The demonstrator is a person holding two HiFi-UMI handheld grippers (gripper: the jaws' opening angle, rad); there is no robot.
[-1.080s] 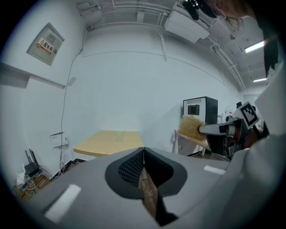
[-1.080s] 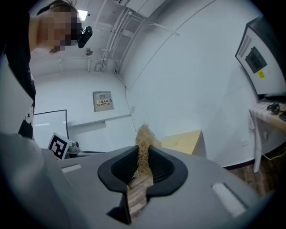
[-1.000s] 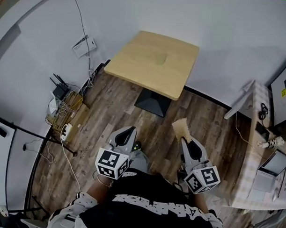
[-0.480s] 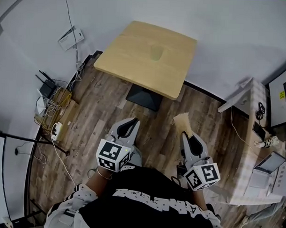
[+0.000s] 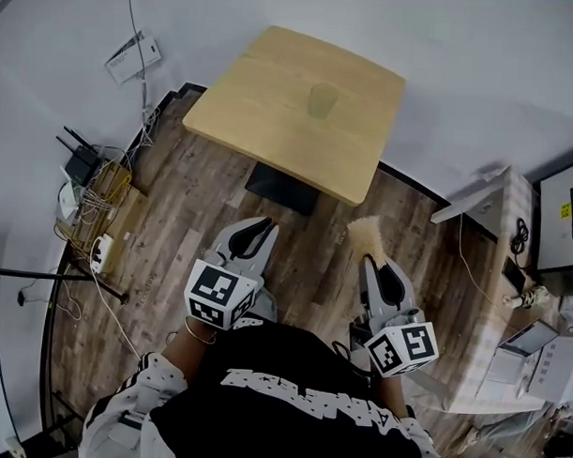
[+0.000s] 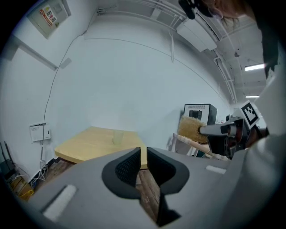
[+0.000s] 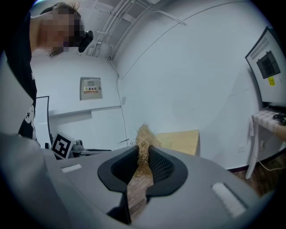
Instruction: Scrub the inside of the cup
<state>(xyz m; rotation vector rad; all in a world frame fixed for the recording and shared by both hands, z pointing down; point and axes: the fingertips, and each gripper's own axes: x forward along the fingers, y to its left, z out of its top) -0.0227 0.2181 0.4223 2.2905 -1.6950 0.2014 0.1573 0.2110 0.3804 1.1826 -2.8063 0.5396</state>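
Bare wood floor (image 5: 314, 243) separates the counter (image 5: 263, 100), with the cup (image 5: 321, 101) near its middle, from both almost level grippers: the left gripper (image 5: 255, 230) jaws have just been opening to a thin empty gap, the right gripper (image 5: 371, 263) jaws clamp a straw brush (image 5: 364, 235).

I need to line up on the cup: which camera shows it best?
The head view: the cup stands upright and unobstructed on the wooden table. The left gripper view shows the cup small and faint. The right gripper view shows only a table corner; no cup visible.
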